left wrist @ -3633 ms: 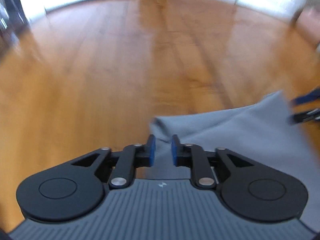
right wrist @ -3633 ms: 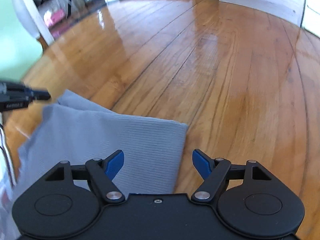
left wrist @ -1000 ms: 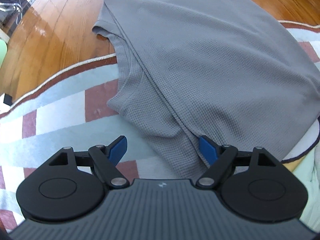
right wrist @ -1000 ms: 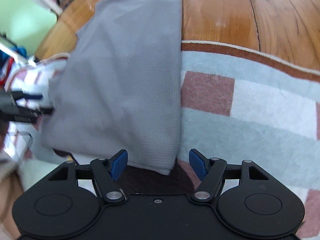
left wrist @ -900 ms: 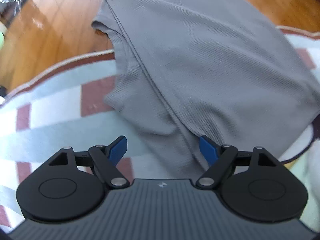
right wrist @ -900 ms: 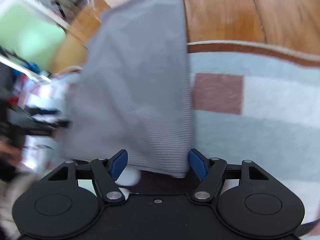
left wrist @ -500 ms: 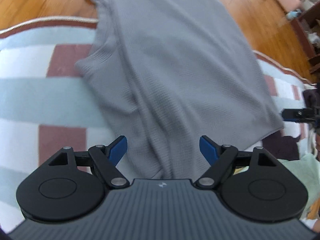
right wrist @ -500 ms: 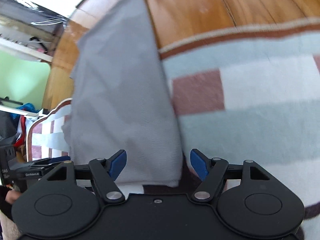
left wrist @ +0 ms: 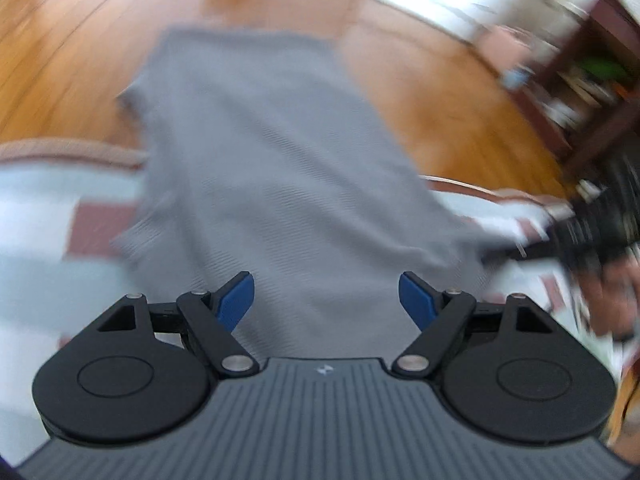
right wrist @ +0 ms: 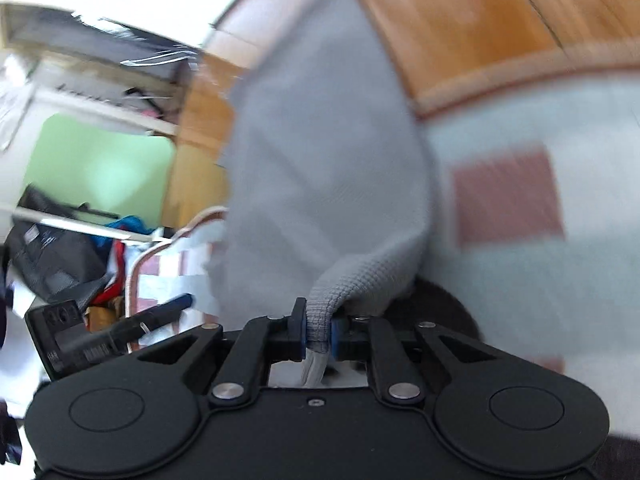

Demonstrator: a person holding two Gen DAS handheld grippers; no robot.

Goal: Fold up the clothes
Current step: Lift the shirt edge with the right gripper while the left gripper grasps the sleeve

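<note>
A: Where is the gray shirt (left wrist: 276,168) right now?

B: It is spread long and flat, half on the wooden floor (left wrist: 72,52) and half on the checked rug (left wrist: 36,216). The far end is laid on the wood. The near end is laid over the rug's edge.

A: Is it held by anything?

B: Yes. One near corner of the shirt is pinched by the right gripper (right wrist: 319,334). Its jaws are pressed together on a thick bunch of cloth (right wrist: 320,322). That corner is lifted a little, so a soft hump is made there.

A: And the left gripper (left wrist: 326,296)?

B: Its jaws are spread wide, and nothing is held between them. It is hung just over the near edge of the shirt. The blue pads (left wrist: 236,300) are seen on each side of the cloth.

A: Why is the corner held like that?

B: Probably so the near edge can be lifted and laid over for a fold. That is only a guess. How far along the folding is cannot be told, because the pictures are blurry.

A: What is the cloth like?

B: It is soft and bumpy, with tiny waffle squares. It is bent easily. The rug looks fuzzy, with pale blue and dull red blocks. The floor is shiny and hard.
</note>
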